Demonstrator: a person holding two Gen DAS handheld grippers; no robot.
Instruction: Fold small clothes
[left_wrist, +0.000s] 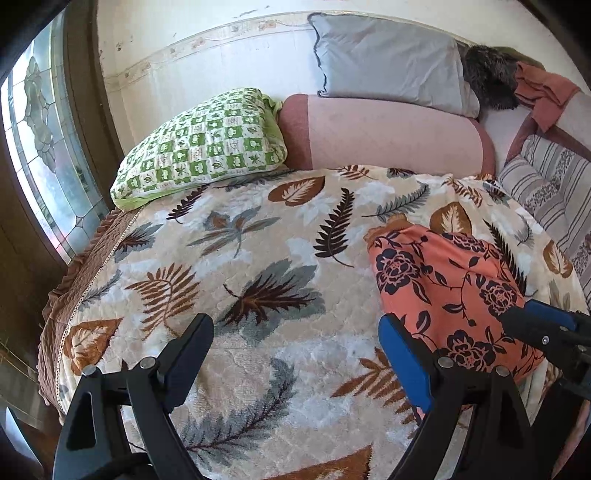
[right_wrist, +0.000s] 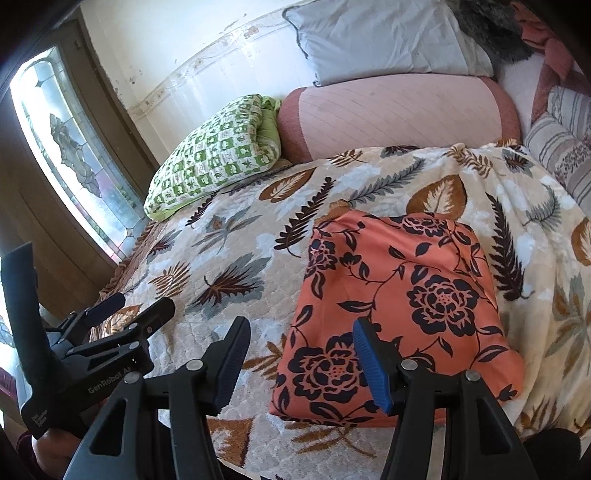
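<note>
— Where does the folded orange floral cloth (right_wrist: 402, 314) lie?
— On the leaf-patterned quilted bedspread (right_wrist: 229, 266), towards its right side.
— And behind the cloth?
— The pink bolster (right_wrist: 399, 114), with the grey pillow (right_wrist: 373, 37) on top; the green checked pillow (right_wrist: 218, 151) sits behind-left.

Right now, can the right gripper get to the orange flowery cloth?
Probably yes. The right gripper is open with nothing between its jaws, and the orange cloth lies folded on the blanket just ahead of it. Nothing blocks the way.
</note>
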